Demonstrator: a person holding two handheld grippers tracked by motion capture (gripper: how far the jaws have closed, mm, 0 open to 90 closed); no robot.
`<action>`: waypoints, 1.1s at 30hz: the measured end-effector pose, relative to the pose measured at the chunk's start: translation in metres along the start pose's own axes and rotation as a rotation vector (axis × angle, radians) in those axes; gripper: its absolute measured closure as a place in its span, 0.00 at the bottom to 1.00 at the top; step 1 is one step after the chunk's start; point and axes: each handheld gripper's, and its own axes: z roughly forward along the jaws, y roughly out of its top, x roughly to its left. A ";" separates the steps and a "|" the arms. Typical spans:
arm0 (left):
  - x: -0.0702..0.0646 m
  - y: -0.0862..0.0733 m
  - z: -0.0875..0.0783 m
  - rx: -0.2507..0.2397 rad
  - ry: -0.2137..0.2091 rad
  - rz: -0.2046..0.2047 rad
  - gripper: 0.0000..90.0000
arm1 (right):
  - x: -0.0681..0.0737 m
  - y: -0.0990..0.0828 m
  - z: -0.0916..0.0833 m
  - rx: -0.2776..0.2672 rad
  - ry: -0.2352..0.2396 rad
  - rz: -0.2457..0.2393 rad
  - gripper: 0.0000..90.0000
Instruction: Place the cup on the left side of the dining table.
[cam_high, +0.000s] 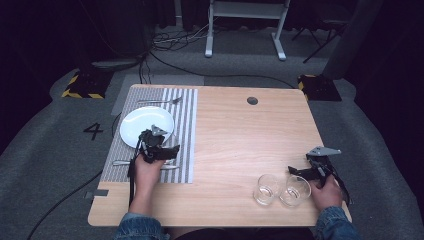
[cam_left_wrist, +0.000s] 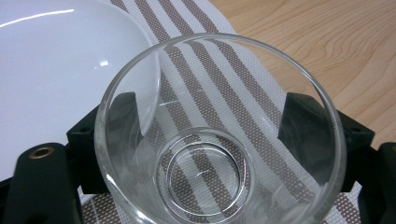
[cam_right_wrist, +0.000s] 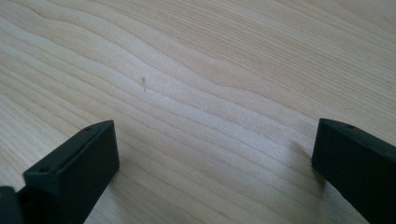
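The left gripper (cam_left_wrist: 210, 126) has its two black jaws closed against the outside of a clear round drinking glass (cam_left_wrist: 219, 140), one jaw on each side of the wall, so the glass is held and sits over the grey-and-white striped woven placemat (cam_left_wrist: 224, 70) just beside the round white ceramic plate (cam_left_wrist: 51, 79); in the high view this gripper (cam_high: 167, 149) hangs over the placemat near the left edge of the light wooden desk (cam_high: 240, 135), between the plate (cam_high: 140, 122) and the metal knife (cam_high: 122, 163) lying toward the near edge of the mat, with a metal fork (cam_high: 160, 101) lying at the far end. The right gripper (cam_right_wrist: 215, 154) stands wide open with nothing between its jaws, over bare wood; from above it (cam_high: 302, 172) is near the right edge, just beside two more clear glasses (cam_high: 281, 190) standing close together by the near edge. Judging from this, the step in hand is setting the held glass down at the place setting. The next move likely calls for lowering it upright onto the mat, clear of the plate rim and cutlery, then easing the jaws apart without tipping it
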 end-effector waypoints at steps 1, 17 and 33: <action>0.000 0.000 -0.001 0.002 0.002 -0.003 0.20 | 0.000 0.000 0.000 0.000 0.000 0.000 0.01; -0.006 0.003 -0.034 -0.102 0.034 -0.003 0.17 | 0.000 0.000 0.000 0.000 0.000 0.000 0.01; -0.010 -0.022 -0.080 -0.106 0.050 0.030 0.19 | 0.000 0.000 0.000 0.000 0.000 0.000 0.01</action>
